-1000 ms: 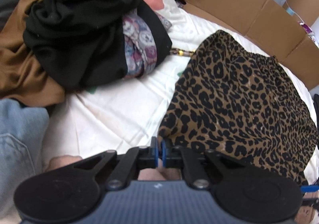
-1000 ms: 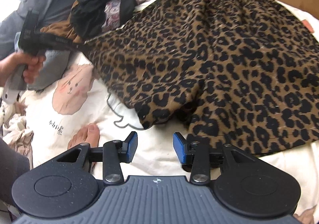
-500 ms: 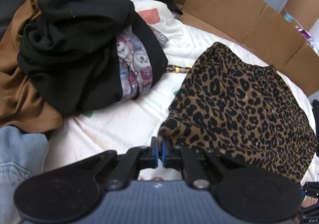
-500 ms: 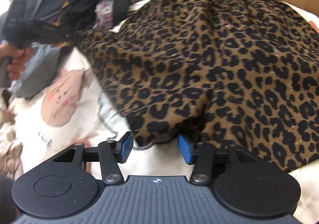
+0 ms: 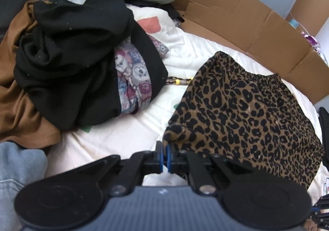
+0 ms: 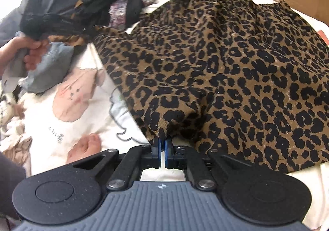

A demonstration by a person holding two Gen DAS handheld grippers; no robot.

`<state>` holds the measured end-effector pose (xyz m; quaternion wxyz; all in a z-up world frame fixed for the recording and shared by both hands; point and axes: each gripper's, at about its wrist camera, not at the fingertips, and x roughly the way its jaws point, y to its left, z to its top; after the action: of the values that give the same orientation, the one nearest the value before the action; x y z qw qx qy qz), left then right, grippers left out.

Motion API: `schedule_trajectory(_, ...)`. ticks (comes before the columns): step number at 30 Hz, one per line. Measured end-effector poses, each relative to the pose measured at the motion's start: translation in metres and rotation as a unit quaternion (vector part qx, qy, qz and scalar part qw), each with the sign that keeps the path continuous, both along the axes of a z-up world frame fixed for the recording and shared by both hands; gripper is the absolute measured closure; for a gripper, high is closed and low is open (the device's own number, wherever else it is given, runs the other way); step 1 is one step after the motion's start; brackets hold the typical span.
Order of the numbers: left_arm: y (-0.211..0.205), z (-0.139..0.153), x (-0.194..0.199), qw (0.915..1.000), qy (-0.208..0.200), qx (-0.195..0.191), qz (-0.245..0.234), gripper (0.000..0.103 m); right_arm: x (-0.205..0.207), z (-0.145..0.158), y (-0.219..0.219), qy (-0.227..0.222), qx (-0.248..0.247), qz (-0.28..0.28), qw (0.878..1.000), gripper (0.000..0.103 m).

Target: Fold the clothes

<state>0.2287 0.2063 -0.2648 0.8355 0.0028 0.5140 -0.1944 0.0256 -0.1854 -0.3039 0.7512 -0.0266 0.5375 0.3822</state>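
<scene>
A leopard-print garment (image 5: 242,111) (image 6: 226,70) lies spread on a white printed bed sheet (image 5: 123,134). My left gripper (image 5: 165,156) is shut on the garment's near left corner, which rises slightly off the sheet. My right gripper (image 6: 162,149) is shut on the near hem, the cloth bunching just above its blue pads. In the right wrist view the left gripper (image 6: 37,23) shows at far left, blurred, held by a hand (image 6: 22,50), with the leopard cloth stretching toward it.
A heap of clothes sits left: a black garment (image 5: 67,62) wrapped over a patterned one (image 5: 133,85), brown fabric (image 5: 18,107) beneath, denim (image 5: 14,171) near me. Cardboard walls (image 5: 257,21) ring the far side. A bare foot (image 6: 86,146) rests on the sheet.
My right gripper moved forward and closed on the garment's near hem; it was open before. The left gripper, still clamped on its corner, drew the cloth back and up.
</scene>
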Motion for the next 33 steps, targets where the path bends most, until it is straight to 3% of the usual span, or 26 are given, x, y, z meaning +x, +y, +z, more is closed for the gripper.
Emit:
schedule_trajectory(5,0.006,0.002,-0.004,0.9999,0.007,0.009,0.002,0.099,-0.010,0.005,0.002,0.008,-0.003,0.028,1.000,0.103)
schedule_trajectory(14,0.008,-0.025,-0.006,0.9993,0.023,0.026,0.013,0.099,-0.011,-0.023,0.009,0.016,-0.032,0.003,0.999,0.101)
schedule_trajectory(17,0.002,-0.028,0.001,0.9993,0.020,0.028,0.013,0.099,-0.009,-0.032,0.010,0.017,-0.043,-0.011,0.999,0.094)
schedule_trajectory(18,0.000,-0.028,0.004,0.9993,0.019,0.028,0.012,0.099,-0.008,-0.033,0.011,0.024,-0.040,-0.014,0.999,0.083)
schedule_trajectory(19,-0.001,-0.029,0.006,0.9994,0.019,0.028,0.013,0.099,-0.008,-0.033,0.011,0.024,-0.040,-0.017,0.999,0.065)
schedule_trajectory(20,-0.003,-0.030,0.009,0.9994,0.020,0.027,0.013,0.099,-0.008,-0.034,0.012,0.024,-0.041,-0.020,0.999,0.061)
schedule_trajectory(25,-0.009,-0.029,0.017,0.9995,0.020,0.023,0.007,0.099,-0.012,-0.037,0.019,0.021,-0.045,-0.012,0.999,0.059)
schedule_trajectory(33,-0.011,-0.029,0.017,0.9995,0.019,0.024,0.005,0.099,-0.015,-0.027,0.025,-0.048,-0.060,-0.013,0.997,0.060)
